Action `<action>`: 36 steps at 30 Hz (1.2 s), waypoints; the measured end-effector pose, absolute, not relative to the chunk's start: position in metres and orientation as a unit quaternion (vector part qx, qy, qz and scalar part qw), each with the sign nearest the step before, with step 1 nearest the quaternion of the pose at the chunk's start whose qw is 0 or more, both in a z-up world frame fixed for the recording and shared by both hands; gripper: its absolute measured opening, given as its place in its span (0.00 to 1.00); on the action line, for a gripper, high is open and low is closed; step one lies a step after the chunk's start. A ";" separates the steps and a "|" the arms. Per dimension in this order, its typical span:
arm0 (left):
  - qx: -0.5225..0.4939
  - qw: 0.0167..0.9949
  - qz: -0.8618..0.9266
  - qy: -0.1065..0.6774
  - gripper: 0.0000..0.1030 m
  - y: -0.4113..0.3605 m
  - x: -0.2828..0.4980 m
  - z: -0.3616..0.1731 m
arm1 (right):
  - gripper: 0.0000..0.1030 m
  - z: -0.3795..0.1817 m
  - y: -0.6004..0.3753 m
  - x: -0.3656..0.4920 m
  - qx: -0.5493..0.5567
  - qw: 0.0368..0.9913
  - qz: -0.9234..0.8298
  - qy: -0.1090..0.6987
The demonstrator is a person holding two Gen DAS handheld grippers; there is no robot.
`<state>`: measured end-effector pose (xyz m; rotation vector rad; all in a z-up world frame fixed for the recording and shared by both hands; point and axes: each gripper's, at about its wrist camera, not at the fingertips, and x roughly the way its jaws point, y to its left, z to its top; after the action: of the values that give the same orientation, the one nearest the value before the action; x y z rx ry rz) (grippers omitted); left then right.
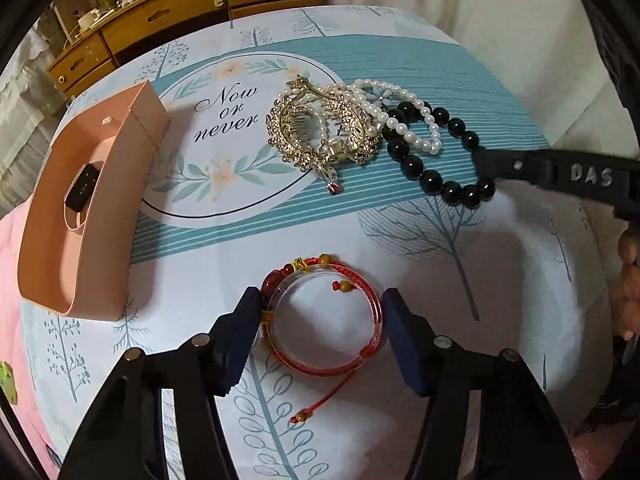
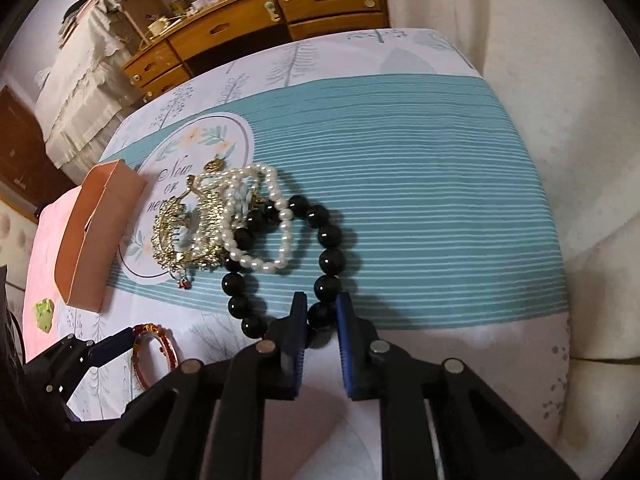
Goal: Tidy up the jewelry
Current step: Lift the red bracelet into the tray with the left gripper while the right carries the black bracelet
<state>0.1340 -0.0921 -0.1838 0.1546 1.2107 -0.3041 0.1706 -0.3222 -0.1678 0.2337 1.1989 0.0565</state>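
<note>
A red bangle (image 1: 324, 320) with red cord and amber beads lies on the cloth between the open jaws of my left gripper (image 1: 322, 308); the left pad touches its beads. It also shows in the right wrist view (image 2: 154, 354). My right gripper (image 2: 322, 312) is shut on a bead of the black bead bracelet (image 2: 326, 236), which lies flat; that bracelet shows in the left wrist view (image 1: 432, 178). A pearl bracelet (image 1: 400, 116) and a gold hair comb (image 1: 320, 130) lie tangled against it. A pink box (image 1: 80, 216) at the left holds a pink-strapped watch (image 1: 82, 188).
The patterned tablecloth (image 1: 440, 64) covers a small table whose edges fall away on the right and far side. A wooden dresser (image 2: 256, 12) stands behind. A green item (image 2: 43, 314) lies on pink cloth at the left.
</note>
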 end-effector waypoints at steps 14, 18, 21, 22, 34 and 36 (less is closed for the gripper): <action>0.051 0.820 -0.172 0.543 0.58 -0.082 0.119 -0.140 | 0.14 -0.104 -0.329 0.136 0.120 0.860 0.072 0.491; 0.053 0.828 -0.186 0.526 0.58 -0.077 0.112 -0.123 | 0.14 -0.083 -0.327 0.130 0.126 0.872 0.080 0.467; 0.052 0.831 -0.187 0.522 0.58 -0.071 0.107 -0.112 | 0.14 -0.066 -0.325 0.128 0.130 0.881 0.080 0.448; 0.052 0.831 -0.187 0.521 0.58 -0.070 0.105 -0.109 | 0.14 -0.061 -0.324 0.128 0.131 0.883 0.080 0.444; 0.038 0.839 -0.172 0.515 0.58 -0.022 0.089 -0.056 | 0.14 -0.007 -0.269 0.127 0.079 0.915 0.115 0.378; 0.038 0.840 -0.170 0.514 0.58 -0.009 0.090 -0.047 | 0.14 0.000 -0.249 0.126 0.055 0.919 0.130 0.368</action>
<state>0.0905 -0.0094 -0.0475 0.0810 1.0871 -0.3589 0.1264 -0.2488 0.0000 0.1134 0.7575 0.2676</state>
